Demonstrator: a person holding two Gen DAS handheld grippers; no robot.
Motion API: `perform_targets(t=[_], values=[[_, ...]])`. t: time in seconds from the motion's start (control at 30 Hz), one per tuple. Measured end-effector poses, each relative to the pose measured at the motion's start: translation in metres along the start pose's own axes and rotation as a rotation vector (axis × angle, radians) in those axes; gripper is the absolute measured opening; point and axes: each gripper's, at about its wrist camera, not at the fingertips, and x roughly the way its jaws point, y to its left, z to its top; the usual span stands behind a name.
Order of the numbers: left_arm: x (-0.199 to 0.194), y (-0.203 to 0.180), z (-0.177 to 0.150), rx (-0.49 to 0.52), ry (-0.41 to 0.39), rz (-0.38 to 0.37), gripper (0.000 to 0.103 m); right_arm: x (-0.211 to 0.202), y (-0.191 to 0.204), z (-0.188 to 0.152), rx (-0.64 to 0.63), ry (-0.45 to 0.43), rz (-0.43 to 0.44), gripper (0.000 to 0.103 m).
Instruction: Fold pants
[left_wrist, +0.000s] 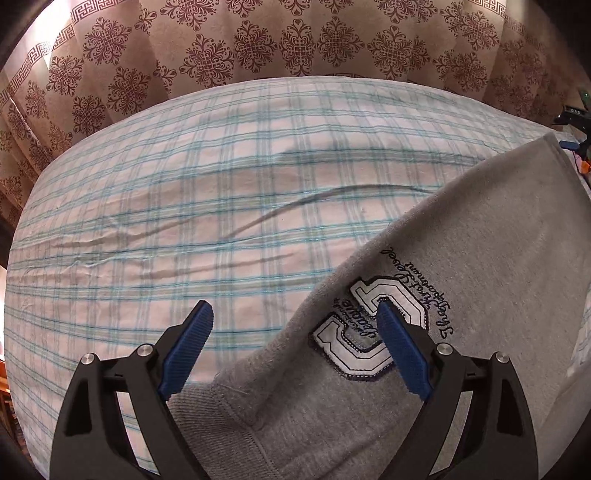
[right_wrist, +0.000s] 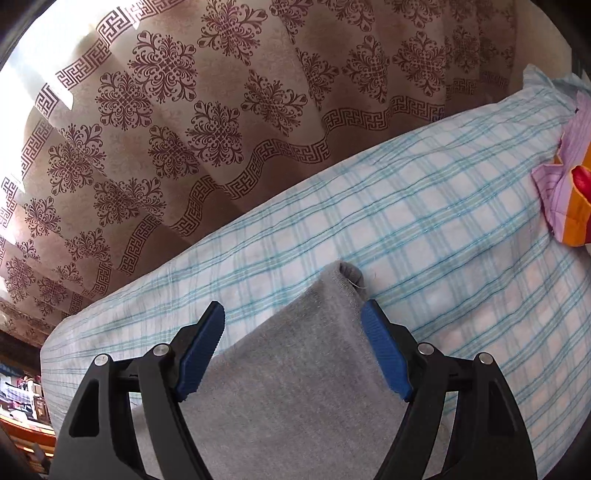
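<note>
Across the bed (left_wrist: 184, 206) stretches a plaid sheet, white crossed with teal lines, soft and rippled by long creases; behind it hangs a brown curtain (left_wrist: 258, 44) printed with dark floral medallions and a key-pattern border. On the sheet lie the pants (left_wrist: 461, 295), grey fleece with a matte, slightly fuzzy nap, spread as a broad flat panel that runs from the near edge toward the far right. A ribbed cuff or waistband shows at the near end, and a stitched white letter patch (left_wrist: 369, 332) with black script sits beside it. In the right wrist view the same grey cloth (right_wrist: 295, 369) tapers to a folded corner with a loose thread. At the far right a bit of lilac and orange fabric (right_wrist: 565, 184) rests on the sheet.

Both tools are released. The left gripper (left_wrist: 295, 347) stands spread over the patch, and the right gripper (right_wrist: 293, 347) stands spread over the corner, with cloth below the blue ribbed pads but not pinched.

My judgement: limp fleece may slump, so the fold could spring open or lie skewed, and a careless regrasp might pinch the sheet too.
</note>
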Motion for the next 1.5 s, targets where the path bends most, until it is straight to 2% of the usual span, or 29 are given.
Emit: perform_targets(t=[0.07, 0.13, 0.17, 0.2, 0.23, 0.3, 0.37, 0.43, 0.53, 0.63, 0.67, 0.73, 0.77, 0.8, 0.87, 0.97, 1.03, 1.1, 1.13, 1.17, 1.2, 1.3, 1.5], values=[[0.008, -0.002, 0.000, 0.007, 0.018, -0.024, 0.080, 0.009, 0.012, -0.003, -0.015, 0.035, 0.008, 0.076], [0.013, -0.006, 0.000, 0.023, 0.027, -0.031, 0.076, 0.016, 0.021, -0.004, -0.025, 0.048, -0.013, 0.070], [0.013, -0.007, -0.001, 0.029, 0.024, -0.027, 0.076, 0.014, 0.025, -0.004, -0.033, 0.021, -0.081, 0.061], [0.013, -0.007, -0.002, 0.030, 0.022, -0.029, 0.076, 0.007, 0.029, -0.004, -0.050, -0.039, -0.187, 0.061], [0.013, -0.007, -0.002, 0.029, 0.021, -0.034, 0.076, -0.003, 0.034, -0.005, -0.081, -0.112, -0.254, 0.061], [0.015, -0.005, -0.003, 0.024, 0.020, -0.045, 0.076, -0.018, 0.042, -0.007, -0.126, -0.187, -0.241, 0.061], [0.017, -0.005, -0.004, 0.022, 0.021, -0.049, 0.076, -0.018, 0.047, -0.009, -0.125, -0.144, -0.151, 0.061], [0.018, -0.005, -0.004, 0.018, 0.016, -0.050, 0.076, -0.005, 0.045, -0.011, -0.086, -0.038, -0.061, 0.061], [0.021, -0.003, -0.001, 0.012, 0.015, -0.056, 0.076, 0.023, 0.039, -0.016, -0.043, 0.087, -0.111, 0.061], [0.023, 0.001, 0.001, 0.011, 0.014, -0.070, 0.076, 0.043, 0.019, -0.015, 0.020, 0.111, -0.220, 0.060], [0.023, 0.001, 0.001, 0.009, 0.014, -0.074, 0.075, 0.048, 0.012, -0.012, 0.055, 0.119, -0.213, 0.060], [0.023, 0.002, 0.001, 0.007, 0.010, -0.093, 0.067, 0.055, 0.000, -0.007, 0.127, 0.145, -0.176, 0.070], [0.022, 0.001, 0.000, 0.010, 0.006, -0.110, 0.053, 0.057, -0.001, -0.004, 0.158, 0.153, -0.156, 0.077], [0.020, 0.000, 0.000, 0.012, 0.003, -0.129, 0.044, 0.059, 0.000, -0.001, 0.185, 0.157, -0.159, 0.077], [0.015, -0.003, -0.001, 0.017, 0.009, -0.103, 0.014, 0.062, 0.004, 0.005, 0.210, 0.172, -0.187, 0.080], [0.004, -0.005, -0.007, 0.037, -0.003, -0.115, 0.006, 0.070, 0.008, 0.011, 0.193, 0.187, -0.227, 0.080], [-0.006, -0.007, -0.010, 0.054, -0.016, -0.127, 0.006, 0.076, 0.013, 0.013, 0.141, 0.194, -0.274, 0.075], [-0.014, -0.009, -0.012, 0.070, -0.027, -0.121, 0.005, 0.075, 0.021, 0.007, 0.060, 0.182, -0.364, 0.054], [-0.018, -0.011, -0.013, 0.075, -0.034, -0.117, 0.005, 0.073, 0.023, 0.004, 0.027, 0.170, -0.394, 0.048], [-0.022, -0.011, -0.013, 0.075, -0.043, -0.116, 0.005, 0.068, 0.022, 0.002, 0.009, 0.158, -0.407, 0.036], [-0.027, -0.012, -0.013, 0.071, -0.054, -0.117, 0.005, 0.063, 0.019, -0.001, 0.006, 0.150, -0.406, 0.025], [-0.045, -0.012, -0.017, 0.066, -0.089, -0.118, 0.005, 0.045, 0.003, -0.005, 0.041, 0.152, -0.326, 0.006], [-0.094, -0.015, -0.030, 0.082, -0.148, -0.119, 0.005, -0.018, -0.026, -0.017, 0.102, 0.094, -0.185, 0.004]])
